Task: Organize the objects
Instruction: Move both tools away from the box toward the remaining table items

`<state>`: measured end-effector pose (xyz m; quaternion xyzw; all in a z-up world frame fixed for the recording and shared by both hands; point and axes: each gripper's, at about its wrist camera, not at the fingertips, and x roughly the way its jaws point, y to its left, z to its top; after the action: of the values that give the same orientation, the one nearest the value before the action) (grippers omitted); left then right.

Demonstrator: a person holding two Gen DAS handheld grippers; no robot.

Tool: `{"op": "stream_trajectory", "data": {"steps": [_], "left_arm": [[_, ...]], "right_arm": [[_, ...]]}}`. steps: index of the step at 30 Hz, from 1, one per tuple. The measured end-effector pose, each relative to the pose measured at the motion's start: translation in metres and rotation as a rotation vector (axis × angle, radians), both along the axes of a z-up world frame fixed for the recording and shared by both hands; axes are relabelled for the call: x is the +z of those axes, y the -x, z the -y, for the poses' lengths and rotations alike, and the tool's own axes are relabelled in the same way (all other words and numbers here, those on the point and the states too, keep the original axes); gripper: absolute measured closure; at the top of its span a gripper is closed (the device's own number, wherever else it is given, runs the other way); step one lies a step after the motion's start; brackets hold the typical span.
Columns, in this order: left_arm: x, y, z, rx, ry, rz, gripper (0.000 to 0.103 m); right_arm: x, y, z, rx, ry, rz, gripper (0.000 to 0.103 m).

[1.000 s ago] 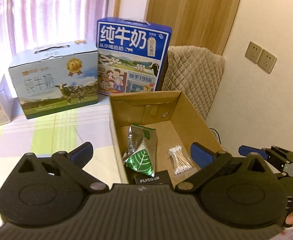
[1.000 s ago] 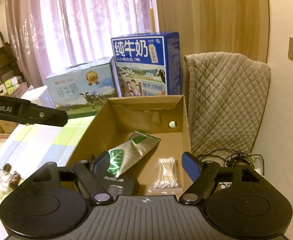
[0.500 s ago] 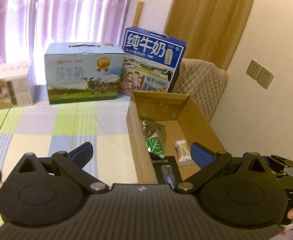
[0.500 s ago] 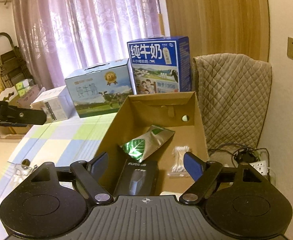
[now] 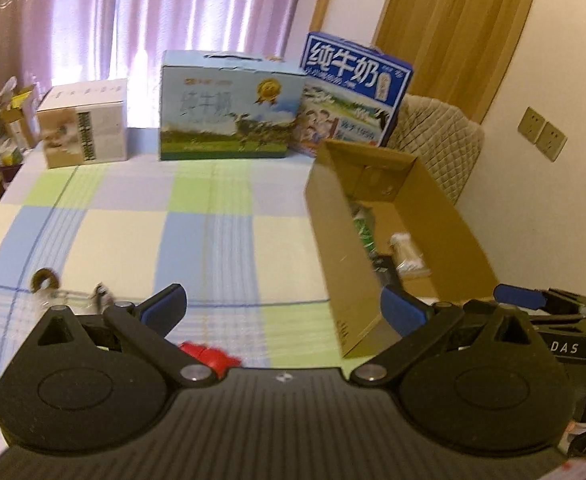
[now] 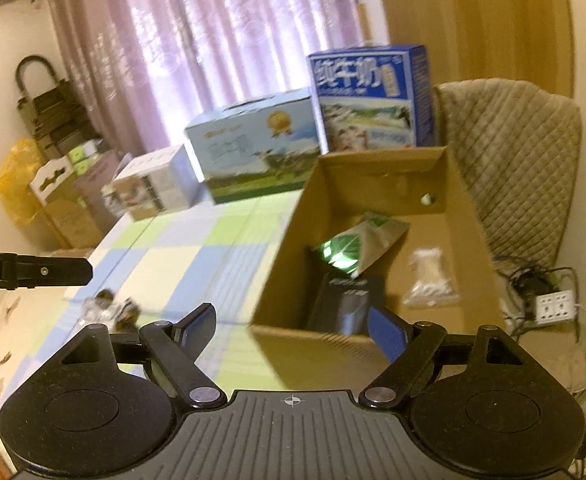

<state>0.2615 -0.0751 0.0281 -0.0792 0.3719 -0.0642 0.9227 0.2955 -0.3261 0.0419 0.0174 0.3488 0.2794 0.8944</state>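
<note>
We hold both tongs, left [image 5: 283, 310] and right [image 6: 291, 330], spread and empty beside the cardboard box [image 6: 469, 216]; behind, a blue carton [image 5: 355, 96] reads "纯牛奶".

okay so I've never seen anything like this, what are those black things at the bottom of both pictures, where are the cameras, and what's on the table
No robot here: a person carries a hand-held two-finger tool in each hand, each with a camera looking forward along its fingers. The black shapes are the tools themselves. One picture looks out from the left tool, the other from the right tool. Both are open and hold nothing.

On the checked tablecloth stands an open cardboard box holding a green leaf pouch, a black case and a bag of cotton swabs. Behind stand two milk cartons and a white box. A small clear packet and something red lie near the left tool.
</note>
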Motion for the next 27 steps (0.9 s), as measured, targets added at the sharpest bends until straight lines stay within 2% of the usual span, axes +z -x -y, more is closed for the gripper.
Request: {"op": "stream_trajectory", "data": {"steps": [4, 17, 27], "left_arm": [[-0.005, 0.014, -0.015, 0.035, -0.031, -0.012, 0.001], [-0.032, 0.050, -0.072, 0.147, -0.013, -0.112, 0.001], [-0.051, 0.065, -0.116, 0.239, -0.017, -0.168, 0.002]], "right_arm": [[-0.009, 0.009, -0.019, 0.042, 0.012, -0.029, 0.023], [-0.040, 0.030, -0.077, 0.136, 0.053, -0.110, 0.023], [-0.066, 0.035, -0.124, 0.206, 0.087, -0.140, 0.023]]}}
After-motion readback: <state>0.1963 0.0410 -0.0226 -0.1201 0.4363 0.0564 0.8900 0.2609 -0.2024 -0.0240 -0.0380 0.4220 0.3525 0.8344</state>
